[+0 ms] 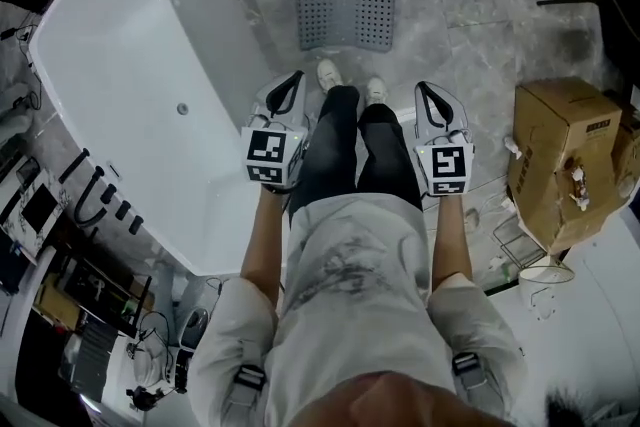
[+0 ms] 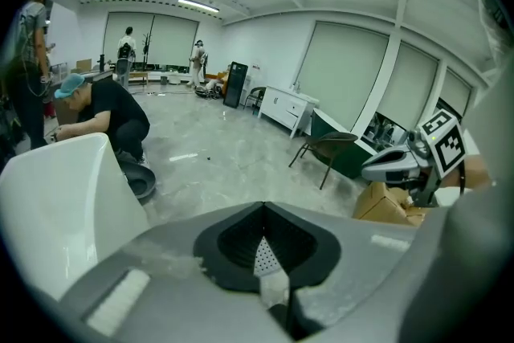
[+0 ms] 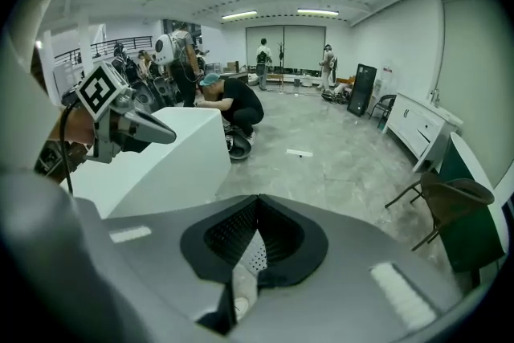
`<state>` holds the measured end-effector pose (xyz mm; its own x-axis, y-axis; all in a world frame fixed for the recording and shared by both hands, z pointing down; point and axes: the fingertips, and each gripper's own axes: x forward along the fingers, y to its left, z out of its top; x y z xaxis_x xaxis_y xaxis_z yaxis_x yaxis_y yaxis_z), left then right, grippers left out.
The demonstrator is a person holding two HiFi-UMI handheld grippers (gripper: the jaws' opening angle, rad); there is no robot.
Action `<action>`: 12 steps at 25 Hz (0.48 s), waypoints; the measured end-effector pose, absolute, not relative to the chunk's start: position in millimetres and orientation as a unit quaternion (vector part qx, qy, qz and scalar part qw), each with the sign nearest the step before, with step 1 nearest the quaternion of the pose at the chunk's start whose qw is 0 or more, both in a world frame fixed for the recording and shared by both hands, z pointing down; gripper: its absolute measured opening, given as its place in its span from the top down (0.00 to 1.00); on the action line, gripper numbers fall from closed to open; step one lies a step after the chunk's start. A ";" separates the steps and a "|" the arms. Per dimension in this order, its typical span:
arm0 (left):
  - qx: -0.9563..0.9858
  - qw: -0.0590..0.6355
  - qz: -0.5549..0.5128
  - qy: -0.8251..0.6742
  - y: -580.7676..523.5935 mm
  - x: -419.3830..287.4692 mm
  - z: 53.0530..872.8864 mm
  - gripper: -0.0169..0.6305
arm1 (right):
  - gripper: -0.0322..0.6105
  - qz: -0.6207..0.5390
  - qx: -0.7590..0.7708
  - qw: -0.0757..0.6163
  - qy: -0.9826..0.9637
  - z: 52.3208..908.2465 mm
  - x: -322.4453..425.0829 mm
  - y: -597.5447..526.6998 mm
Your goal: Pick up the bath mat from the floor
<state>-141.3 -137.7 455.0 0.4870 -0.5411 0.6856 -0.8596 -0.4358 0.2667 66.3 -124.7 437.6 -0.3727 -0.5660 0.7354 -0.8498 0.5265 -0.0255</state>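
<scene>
- Left gripper: jaws fully closed, nothing between them. The left gripper view confirms it.
- Right gripper: also closed and empty. Same in the right gripper view.
- Both hang beside my legs, pointing down and forward. The left one is just off the bathtub rim and the right one is further out from the tub.
- Bath mat: grey and perforated, flat on the floor just off the bathtub's far end, beyond my shoes. Neither gripper is touching it.
- Risk 1: arriving with the jaws shut. The tips would only shove the mat across the smooth floor, so I should open them before I get down there.
- Risk 2: the mat edge is thin and sits flush. A jaw could scrape the floor and ride over the edge instead of getting under it. The slight ridge down the middle looks like the easier bite.
- Risk 3: the mat looks floppy. A shallow pinch at one edge would probably let it sag and peel out. I'd use both grippers, spread apart.
- Risk 4: it may cling to the floor. A hard yank could break the grip.
- Risk 5: the left gripper could clip the bathtub wall if it swings in on that side.
- Risk 6: my shoes are near the mat's near edge. A step forward would pin it.
</scene>
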 end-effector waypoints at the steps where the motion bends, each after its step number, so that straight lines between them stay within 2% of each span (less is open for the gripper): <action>1: 0.807 0.307 0.261 -0.432 -139.0 -142.3 463.2 0.97 | 0.95 0.207 0.443 0.346 -0.800 444.1 65.5 -125.8; 12: 0.795 0.322 0.292 -0.423 -140.8 -141.9 553.9 0.97 | 0.93 0.225 0.425 0.372 -0.794 528.9 61.7 -132.6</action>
